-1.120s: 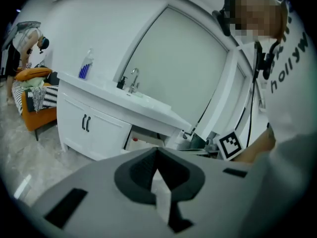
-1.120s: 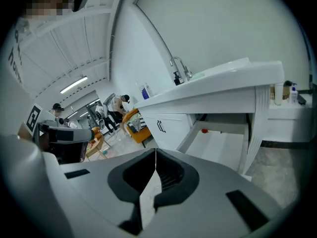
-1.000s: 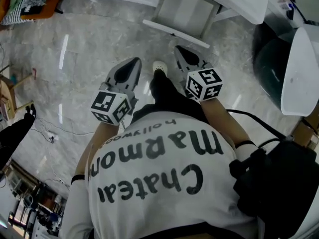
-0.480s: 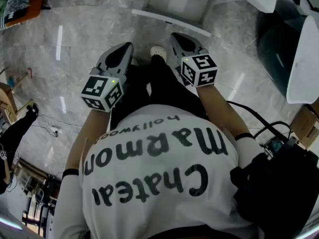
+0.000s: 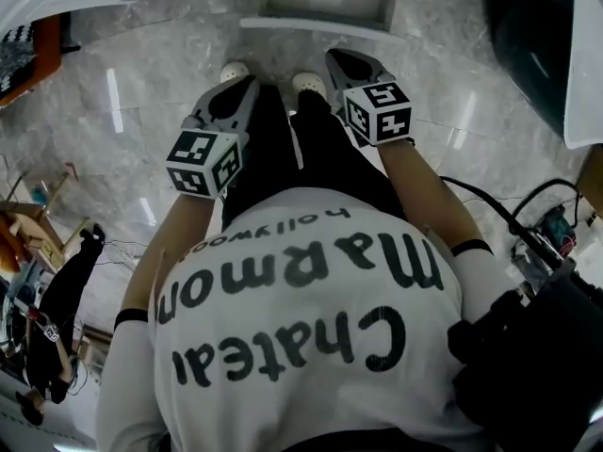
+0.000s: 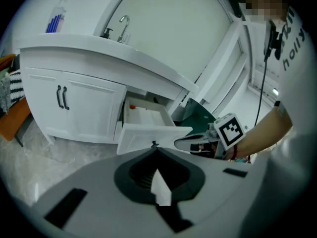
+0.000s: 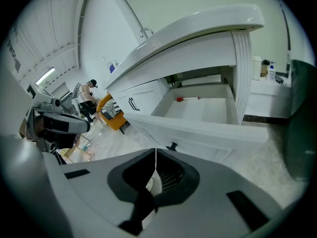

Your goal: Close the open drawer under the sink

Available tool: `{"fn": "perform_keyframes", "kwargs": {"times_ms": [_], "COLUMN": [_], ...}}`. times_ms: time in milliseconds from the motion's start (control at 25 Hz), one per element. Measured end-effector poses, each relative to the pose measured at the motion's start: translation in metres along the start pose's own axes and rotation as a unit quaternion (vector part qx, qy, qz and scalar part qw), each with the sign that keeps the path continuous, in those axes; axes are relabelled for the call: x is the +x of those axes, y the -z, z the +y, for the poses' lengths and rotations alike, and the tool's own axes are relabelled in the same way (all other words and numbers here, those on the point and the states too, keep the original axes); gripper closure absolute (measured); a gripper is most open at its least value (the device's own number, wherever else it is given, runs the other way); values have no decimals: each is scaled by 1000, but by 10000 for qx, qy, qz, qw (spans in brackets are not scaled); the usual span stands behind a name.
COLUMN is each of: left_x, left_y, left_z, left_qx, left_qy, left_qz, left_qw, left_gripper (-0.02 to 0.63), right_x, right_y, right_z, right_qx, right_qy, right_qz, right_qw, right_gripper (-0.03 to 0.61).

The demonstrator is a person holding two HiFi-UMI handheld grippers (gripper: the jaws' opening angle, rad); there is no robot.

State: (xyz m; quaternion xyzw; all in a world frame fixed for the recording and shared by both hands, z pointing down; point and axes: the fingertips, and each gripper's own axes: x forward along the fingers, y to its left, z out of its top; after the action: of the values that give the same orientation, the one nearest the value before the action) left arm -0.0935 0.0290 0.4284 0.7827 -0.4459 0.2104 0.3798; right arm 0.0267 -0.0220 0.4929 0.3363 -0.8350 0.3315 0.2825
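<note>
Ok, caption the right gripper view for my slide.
Shut right gripper facing the open drawer under the sink, red item inside.

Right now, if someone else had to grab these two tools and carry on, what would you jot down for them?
Left gripper: jaws shut, empty, pointing toward the drawer front.
Right gripper: jaws shut, empty; the knob shows just beyond its tips, no contact visible.
Drawer: pulled out below the sink counter, with a small red item lying inside.
Done: nothing yet; the drawer is open.
Left: push the drawer front in until it sits flush, probably with closed tips.
</note>
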Motion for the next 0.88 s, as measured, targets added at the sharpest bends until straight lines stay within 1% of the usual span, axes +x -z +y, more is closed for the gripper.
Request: {"fn": "perform_keyframes", "kwargs": {"times_ms": [120,320,480,600,640,680,720,760,880], "left_x": [6,9,3,0,-1,-2,-3,-3,-1], "left_y": [-2,-12,-9,0,2,3,4,6,8], "left_z": [0,10,16,26,28,30,31,32,35], "left_qx": [204,420,411,345,338,346,365,389,413], "left_qy": [264,463,543,551,563,581,602,620,632], "left_qz": [189,348,422,518,542,566,592,621,675], "left_qw": [9993,9974,9968,9965,9964,9961,9958,9954,9949], "left_gripper": [606,606,606,606,606,606,606,606,606], "right_x": [-1,15,29,38,42,45,48,51,59], "right_y": [6,11,14,15,15,15,15,16,17], "right_z": [-1,-5,-16,-19,-19,-19,-19,-19,-23], "right_qx": [202,486,638,764,773,771,765,765,897], "right_qy": [204,486,825,962,974,975,972,971,1029], "right_qz": [19,14,26,55,76,106,138,167,187], "right_qw": [9996,9976,9945,9924,9922,9922,9922,9922,9905], "right_gripper": [566,566,566,566,559,527,458,446,446]}}
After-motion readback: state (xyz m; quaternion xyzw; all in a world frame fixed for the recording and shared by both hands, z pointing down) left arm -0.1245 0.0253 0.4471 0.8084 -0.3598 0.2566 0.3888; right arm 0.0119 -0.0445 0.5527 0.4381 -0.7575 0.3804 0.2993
